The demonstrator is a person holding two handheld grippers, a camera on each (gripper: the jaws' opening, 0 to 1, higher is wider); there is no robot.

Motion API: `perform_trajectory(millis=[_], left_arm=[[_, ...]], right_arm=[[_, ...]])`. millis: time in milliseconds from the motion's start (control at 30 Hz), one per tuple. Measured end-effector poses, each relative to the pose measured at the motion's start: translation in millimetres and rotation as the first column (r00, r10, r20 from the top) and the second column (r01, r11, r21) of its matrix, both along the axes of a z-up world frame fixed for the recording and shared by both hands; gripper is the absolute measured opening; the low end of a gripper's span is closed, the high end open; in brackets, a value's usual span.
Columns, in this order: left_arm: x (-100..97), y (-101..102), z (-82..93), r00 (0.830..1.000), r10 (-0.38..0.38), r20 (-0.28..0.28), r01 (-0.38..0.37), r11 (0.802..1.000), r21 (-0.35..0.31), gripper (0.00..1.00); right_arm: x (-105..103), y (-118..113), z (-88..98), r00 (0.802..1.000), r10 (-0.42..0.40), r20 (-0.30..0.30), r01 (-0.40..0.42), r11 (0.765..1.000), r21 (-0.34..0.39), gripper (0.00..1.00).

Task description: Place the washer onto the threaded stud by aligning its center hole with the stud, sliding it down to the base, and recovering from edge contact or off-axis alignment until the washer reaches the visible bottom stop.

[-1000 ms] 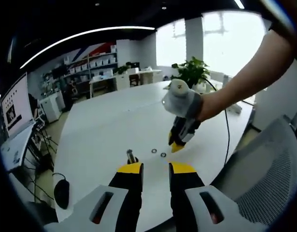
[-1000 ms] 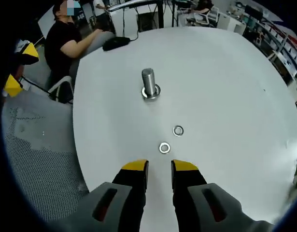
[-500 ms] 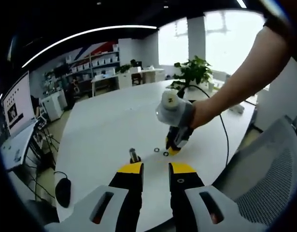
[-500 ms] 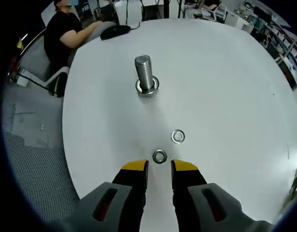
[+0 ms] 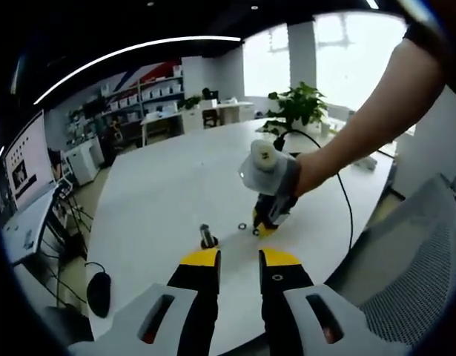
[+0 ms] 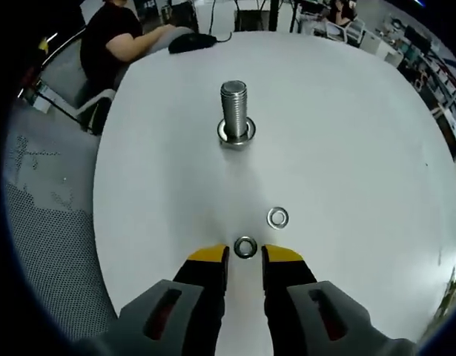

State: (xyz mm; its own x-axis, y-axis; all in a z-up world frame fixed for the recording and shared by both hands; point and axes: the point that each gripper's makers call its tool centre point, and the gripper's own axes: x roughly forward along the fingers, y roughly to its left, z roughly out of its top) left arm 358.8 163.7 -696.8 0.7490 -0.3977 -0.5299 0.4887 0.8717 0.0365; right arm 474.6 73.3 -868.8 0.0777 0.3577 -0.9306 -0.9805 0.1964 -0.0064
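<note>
I am at the pickup: my right gripper (image 6: 245, 256) stands narrowly parted, empty, the near washer (image 6: 245, 246) just at its tips, low centre. The stud (image 6: 235, 113) stands upper centre. Next: straddle it, close, lift. My left gripper (image 5: 239, 258) waits, parted, empty.

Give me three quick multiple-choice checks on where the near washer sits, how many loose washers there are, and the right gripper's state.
1. Where is the nearer washer?
A. on the stud
B. flat on the table, just ahead of the right gripper
C. held aloft

2. How many loose washers lie on the table?
A. one
B. two
C. four

3. What is the right gripper's state?
A. open, holding nothing
B. shut on a washer
C. clamped on the stud

Answers: 1 B, it lies flat at the gap between the yellow tips; 2 B, a second washer lies beyond it, short of the stud; 3 A, a gap shows between the tips.
</note>
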Motion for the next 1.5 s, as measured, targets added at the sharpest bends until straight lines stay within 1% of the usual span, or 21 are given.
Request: perform_trajectory(millis=[67, 133, 333, 467, 633, 733, 800, 867, 967, 1133, 1200, 1267, 1333, 1400, 1500], left_arm=[[0.2, 0.5, 0.2, 1.0, 0.002, 0.001, -0.002, 1.0, -0.001, 0.18], [0.5, 0.7, 0.3, 1.0, 0.004, 0.001, -0.004, 1.0, -0.004, 0.18], [-0.3, 0.6, -1.2, 1.0, 0.001, -0.005, -0.001, 1.0, 0.001, 0.18], [-0.1, 0.9, -1.1, 1.0, 0.003, -0.006, -0.003, 1.0, 0.0, 0.18], [-0.7, 0.1, -2.2, 1.0, -0.002, -0.01, 0.002, 1.0, 0.003, 0.18], [-0.7, -0.5, -2.5, 1.0, -0.005, -0.01, 0.005, 1.0, 0.005, 0.18], [-0.9, -0.7, -3.1, 1.0, -0.006, -0.014, 0.006, 1.0, 0.006, 0.18], [-0.9, -0.6, -3.0, 1.0, -0.006, -0.013, 0.007, 1.0, 0.008, 0.18], [-1.0, -0.8, -2.6, 1.0, -0.006, -0.012, 0.006, 1.0, 0.007, 0.18], [-1.7, -1.8, -4.0, 1.0, -0.013, -0.018, 0.013, 1.0, 0.012, 0.18], [-1.7, -1.8, -4.0, 1.0, -0.012, -0.018, 0.013, 1.0, 0.012, 0.18], [-1.8, -1.2, -5.0, 1.0, -0.011, -0.024, 0.011, 1.0, 0.013, 0.18], [-1.4, -0.9, -5.3, 1.0, -0.009, -0.025, 0.01, 1.0, 0.011, 0.18], [-1.3, -0.5, -5.4, 1.0, -0.006, -0.027, 0.007, 1.0, 0.01, 0.18], [-1.6, -0.2, -6.6, 0.999, -0.006, -0.031, 0.006, 1.0, 0.012, 0.18]], right_arm=[[1.3, -0.1, -0.4, 1.0, 0.002, -0.007, -0.002, 1.0, -0.005, 0.2], [-0.2, -0.2, -0.4, 0.999, 0.05, 0.003, -0.05, 0.999, -0.013, 0.19], [0.9, -0.1, -0.7, 0.997, 0.076, -0.006, -0.076, 0.997, -0.033, 0.17], [-0.3, 0.2, -0.6, 0.992, 0.122, -0.012, -0.123, 0.987, -0.105, 0.16], [-0.8, 1.3, -1.0, 0.989, 0.145, -0.018, -0.146, 0.979, -0.142, 0.16], [-1.6, 1.1, -1.6, 0.985, 0.171, -0.002, -0.169, 0.968, -0.186, 0.16], [-3.7, 1.6, -0.9, 0.984, 0.175, 0.014, -0.168, 0.962, -0.217, 0.15], [-3.9, 2.6, -1.2, 0.979, 0.199, 0.03, -0.186, 0.952, -0.243, 0.15], [-3.7, 3.1, -1.3, 0.981, 0.193, 0.031, -0.179, 0.948, -0.262, 0.15], [-2.5, 2.5, -1.5, 0.983, 0.182, 0.018, -0.171, 0.947, -0.271, 0.15], [-2.8, 3.0, -1.9, 0.979, 0.201, 0.014, -0.189, 0.938, -0.29, 0.15], [-2.5, 3.2, -1.4, 0.982, 0.187, 0.008, -0.176, 0.937, -0.301, 0.15], [-1.4, 2.7, -1.7, 0.989, 0.145, -0.001, -0.138, 0.944, -0.299, 0.15], [-0.1, 2.0, -1.6, 0.992, 0.128, 0.002, -0.122, 0.951, -0.284, 0.15], [-2.2, 0.8, -0.5, 0.991, 0.127, 0.031, -0.116, 0.962, -0.246, 0.15]])
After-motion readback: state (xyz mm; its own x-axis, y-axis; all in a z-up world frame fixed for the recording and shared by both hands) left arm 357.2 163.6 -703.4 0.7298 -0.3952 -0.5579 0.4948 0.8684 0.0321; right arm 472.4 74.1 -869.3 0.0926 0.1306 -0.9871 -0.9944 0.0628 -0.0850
